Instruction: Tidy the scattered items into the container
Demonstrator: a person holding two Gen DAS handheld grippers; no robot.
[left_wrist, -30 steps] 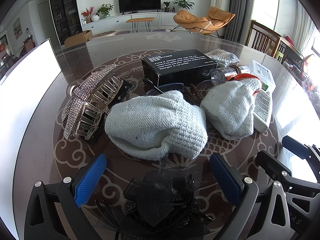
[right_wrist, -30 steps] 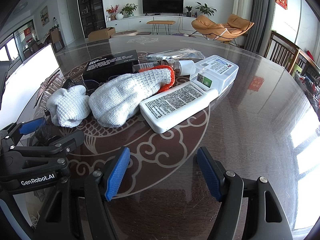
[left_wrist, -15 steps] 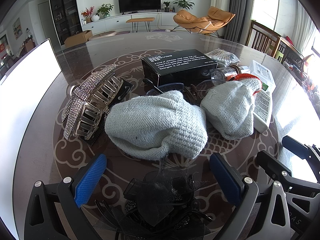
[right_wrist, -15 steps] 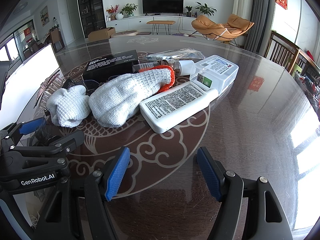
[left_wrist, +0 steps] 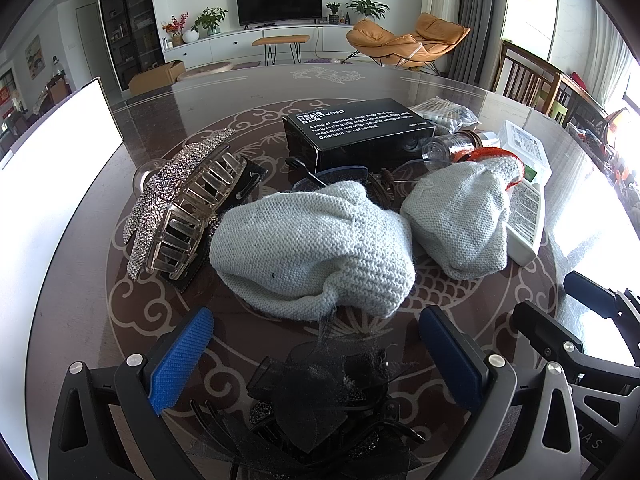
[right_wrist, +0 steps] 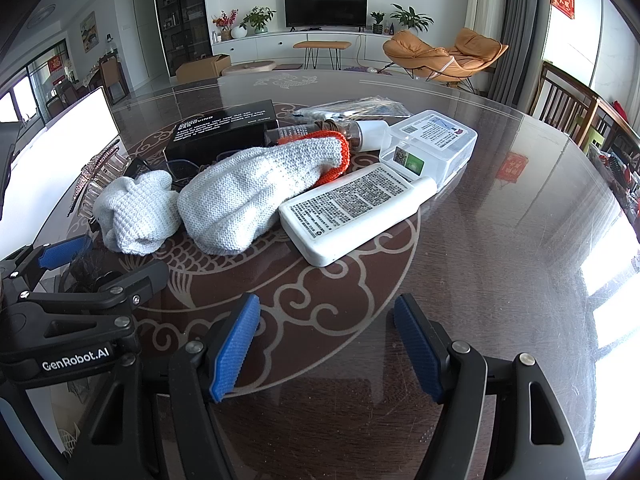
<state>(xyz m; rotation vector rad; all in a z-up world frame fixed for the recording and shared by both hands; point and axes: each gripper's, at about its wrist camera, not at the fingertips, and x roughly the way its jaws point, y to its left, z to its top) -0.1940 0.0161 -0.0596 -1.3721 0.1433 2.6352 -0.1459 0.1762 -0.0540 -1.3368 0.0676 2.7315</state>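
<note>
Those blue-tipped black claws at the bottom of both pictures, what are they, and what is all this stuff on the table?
They are two hand-held grippers, each with a camera looking along its fingers. One picture is from the left gripper, the other from the right gripper. Both are open and hold nothing. On the glass table lie two grey knitted gloves, a sparkly hair claw, a black box, a white bottle, a clear plastic case and, right under the left gripper, a black lace hair clip.
</note>
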